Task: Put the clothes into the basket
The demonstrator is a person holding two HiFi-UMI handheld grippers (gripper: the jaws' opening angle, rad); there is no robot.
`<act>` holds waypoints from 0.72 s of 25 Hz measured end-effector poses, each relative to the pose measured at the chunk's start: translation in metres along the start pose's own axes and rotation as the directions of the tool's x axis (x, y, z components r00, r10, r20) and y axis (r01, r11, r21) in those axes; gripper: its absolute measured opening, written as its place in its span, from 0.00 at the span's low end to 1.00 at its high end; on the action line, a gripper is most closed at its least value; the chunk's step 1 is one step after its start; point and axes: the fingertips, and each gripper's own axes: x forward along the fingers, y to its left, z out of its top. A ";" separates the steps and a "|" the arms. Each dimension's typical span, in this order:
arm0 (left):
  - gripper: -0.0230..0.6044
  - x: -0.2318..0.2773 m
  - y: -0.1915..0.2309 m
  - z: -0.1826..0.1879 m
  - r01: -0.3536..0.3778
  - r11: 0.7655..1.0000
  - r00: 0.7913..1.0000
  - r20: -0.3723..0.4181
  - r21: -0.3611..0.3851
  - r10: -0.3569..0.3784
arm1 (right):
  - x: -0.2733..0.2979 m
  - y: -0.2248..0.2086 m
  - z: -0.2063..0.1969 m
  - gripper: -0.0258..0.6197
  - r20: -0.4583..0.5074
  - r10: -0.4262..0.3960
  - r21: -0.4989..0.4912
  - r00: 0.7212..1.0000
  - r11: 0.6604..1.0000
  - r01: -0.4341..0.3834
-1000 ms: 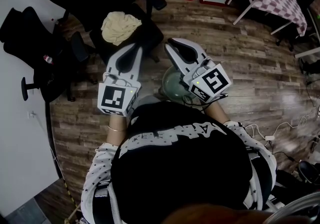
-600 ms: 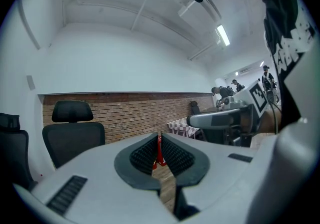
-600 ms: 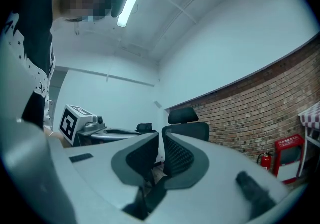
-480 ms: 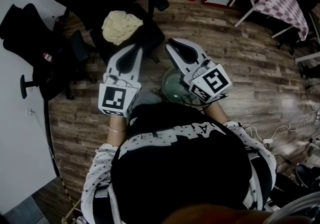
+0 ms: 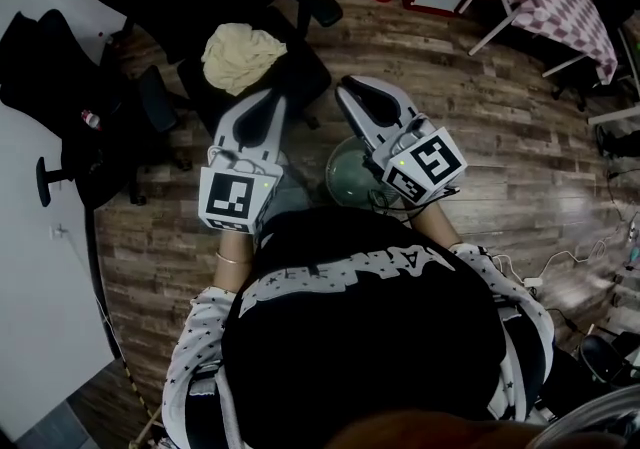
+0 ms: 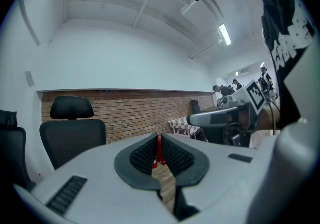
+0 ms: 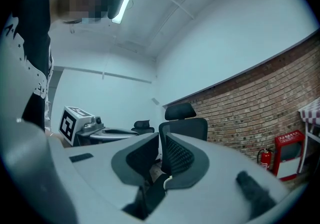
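Left tongs (image 5: 262,102) and right tongs (image 5: 350,89) were closed, empty, aimed at cloth (image 5: 240,55) on chair (image 5: 300,72), presumably for pickup.

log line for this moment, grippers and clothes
left gripper: shut, empty | right gripper: shut, empty | cream cloth: on black chair seat, untouched | basket: on floor, partly hidden by right gripper
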 end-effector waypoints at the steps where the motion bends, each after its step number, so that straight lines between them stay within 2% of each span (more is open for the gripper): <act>1: 0.06 0.007 0.008 -0.002 0.003 1.000 1.000 -0.001 -0.004 -0.003 | 0.010 -0.003 -0.002 0.09 -0.005 0.003 0.001 1.000 1.000 -0.003; 6: 0.06 0.036 0.060 -0.020 0.009 1.000 1.000 -0.020 -0.027 -0.009 | 0.065 -0.028 -0.016 0.09 -0.034 0.000 0.012 0.999 1.000 0.001; 18: 0.06 0.038 0.087 -0.031 -0.038 0.999 0.997 -0.064 -0.027 0.036 | 0.089 -0.027 -0.022 0.09 -0.064 0.030 0.011 0.998 1.000 -0.029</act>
